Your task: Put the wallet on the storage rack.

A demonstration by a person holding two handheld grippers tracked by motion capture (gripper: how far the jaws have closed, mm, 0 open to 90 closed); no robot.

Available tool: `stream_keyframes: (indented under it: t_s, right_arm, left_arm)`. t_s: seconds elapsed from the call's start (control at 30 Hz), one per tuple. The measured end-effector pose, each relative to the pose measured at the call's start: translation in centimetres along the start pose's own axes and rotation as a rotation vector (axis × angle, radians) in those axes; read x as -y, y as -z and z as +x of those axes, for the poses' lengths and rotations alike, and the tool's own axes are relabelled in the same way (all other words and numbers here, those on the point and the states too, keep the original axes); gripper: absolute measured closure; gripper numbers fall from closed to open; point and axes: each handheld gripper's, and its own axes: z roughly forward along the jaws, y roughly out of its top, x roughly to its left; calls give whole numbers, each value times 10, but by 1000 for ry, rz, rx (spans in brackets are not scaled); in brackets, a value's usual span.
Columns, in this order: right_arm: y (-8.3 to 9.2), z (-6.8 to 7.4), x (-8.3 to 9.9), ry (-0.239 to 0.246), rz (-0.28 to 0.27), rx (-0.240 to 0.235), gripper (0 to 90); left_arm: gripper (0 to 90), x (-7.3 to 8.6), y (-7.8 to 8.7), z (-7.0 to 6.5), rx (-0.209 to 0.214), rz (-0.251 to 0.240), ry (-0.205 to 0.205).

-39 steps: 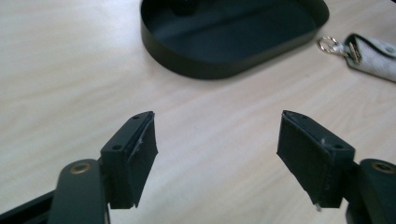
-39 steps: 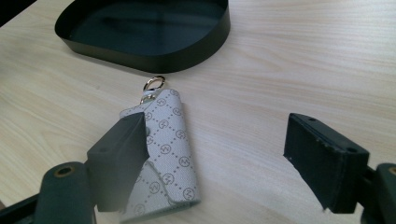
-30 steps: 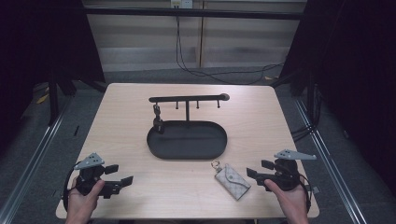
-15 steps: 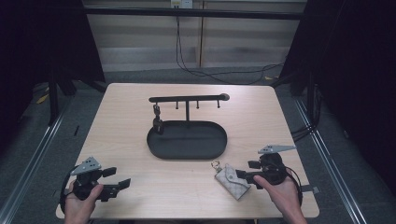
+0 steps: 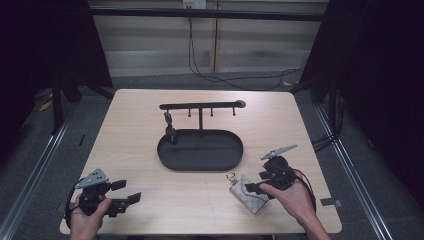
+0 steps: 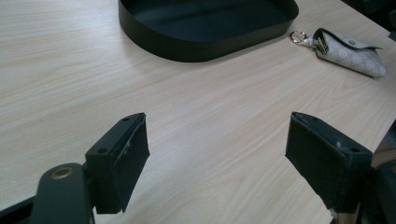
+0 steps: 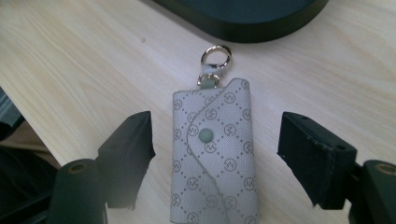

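Right gripper view had the best look at it: our right gripper (image 7: 212,149) sat right over the grey key pouch (image 7: 214,154), jaws roughly half open with the pouch lying flat between them, a gap on either side and neither pad touching it. They'd just been opening again after a squeeze, so nothing was held. The pouch's gold clasp ring (image 7: 215,56) pointed away from the gripper, toward the black oval tray (image 7: 243,18) just beyond it.

Our left gripper (image 6: 219,154) was parked well off to the side, jaws wide and holding nothing, bare table (image 6: 201,107) in front of it.

For a clean pickup, we figured the thing to do was drop straight down so both pads bracket the pouch around its snap button (image 7: 205,135), then close evenly. It's soft and flat, so a shallow pinch would probably just slide off the edges. Keeping the ring end free seemed smart if it's headed for the hook rack (image 5: 200,106) behind the tray.
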Motion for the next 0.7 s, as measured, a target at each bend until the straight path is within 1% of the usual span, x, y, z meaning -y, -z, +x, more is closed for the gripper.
stream_keyframes:
  t_s: [0.07,0.27,0.3,0.4,0.47,0.5,0.7]
  right_arm:
    - [-4,0,-3,4,27,-7,264]
    - [-13,2,-12,15,100,-1,264]
    - [-15,2,-13,22,113,-1,265]
    - [-18,3,-18,37,138,-2,264]
    - [-21,3,-20,35,157,-3,265]
    - [-23,3,-21,41,164,-1,264]
    - [-33,0,-24,33,207,-1,257]
  left_arm:
    - [210,0,0,0,0,0,-3]
    - [211,-1,1,1,4,-8,-2]
    - [211,-1,1,1,5,-9,0]
    - [211,-1,1,1,6,-10,1]
    - [211,-1,1,2,10,-4,-2]
    - [211,-1,1,2,9,-5,-3]
    - [211,-1,1,3,8,-5,-5]
